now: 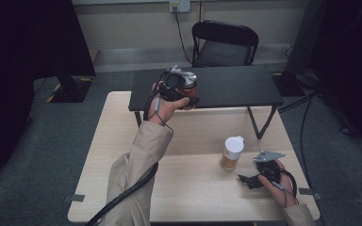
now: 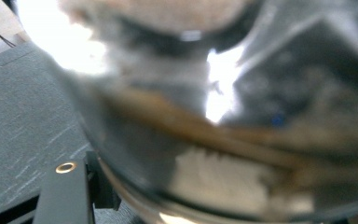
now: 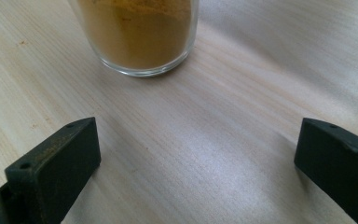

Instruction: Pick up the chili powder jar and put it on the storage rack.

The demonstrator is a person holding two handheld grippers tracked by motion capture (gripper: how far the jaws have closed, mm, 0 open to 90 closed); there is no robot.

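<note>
We see the left tool [image 1: 185, 92] held up over the front edge of a low black shelf [image 1: 235, 87] that stands on the light wooden surface [image 1: 193, 188]. It is clamped around a round glass jar with dark red stuff inside and a shiny silver lid [image 1: 187, 85]. In the left gripper view the jar [image 2: 223, 116] is very close and blurry, and it presses against one black jaw at the bottom left.

The right tool [image 1: 246, 179] rests low on the surface near the right edge. Its jaws are spread wide apart with nothing between them. Just beside it, to its left, stands a clear glass jar of yellow-brown powder with a white lid [image 1: 231, 153]. In the right gripper view we see the bottom of this powder jar [image 3: 137, 35] upright on the wood, ahead of the jaws and not touching them.

A black folding chair [image 1: 224, 44] stands behind the shelf.
</note>
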